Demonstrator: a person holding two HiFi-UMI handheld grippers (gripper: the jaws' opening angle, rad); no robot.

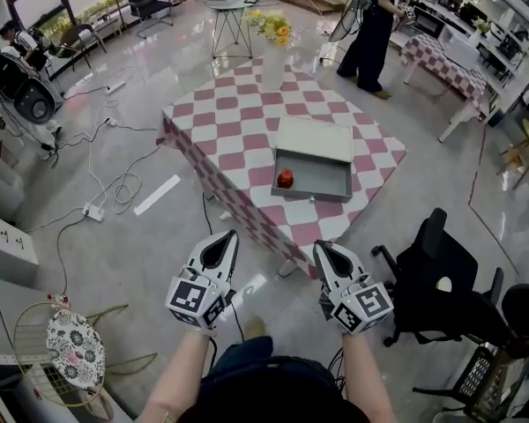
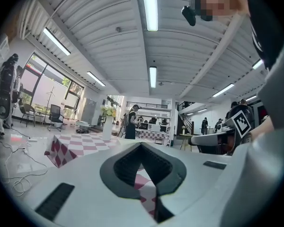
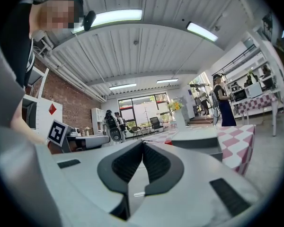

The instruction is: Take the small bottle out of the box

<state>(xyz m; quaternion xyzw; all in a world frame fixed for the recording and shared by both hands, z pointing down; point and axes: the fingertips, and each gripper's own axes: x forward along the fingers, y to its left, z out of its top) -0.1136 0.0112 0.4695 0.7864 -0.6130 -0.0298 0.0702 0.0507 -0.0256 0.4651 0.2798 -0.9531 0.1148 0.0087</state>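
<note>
At 11 o'clock from my right claw [image 1: 324,248], jaws pressed together and empty, the small bottle [image 1: 285,179] stands upright inside the box [image 1: 310,194], near its 9 o'clock wall, well apart on the surface [image 1: 229,122]. My left claw [image 1: 220,238], likewise closed, seems slightly farther.

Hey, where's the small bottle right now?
Head view, centre: the small red bottle stands inside the open grey box, at its left end, on the checked table.
</note>
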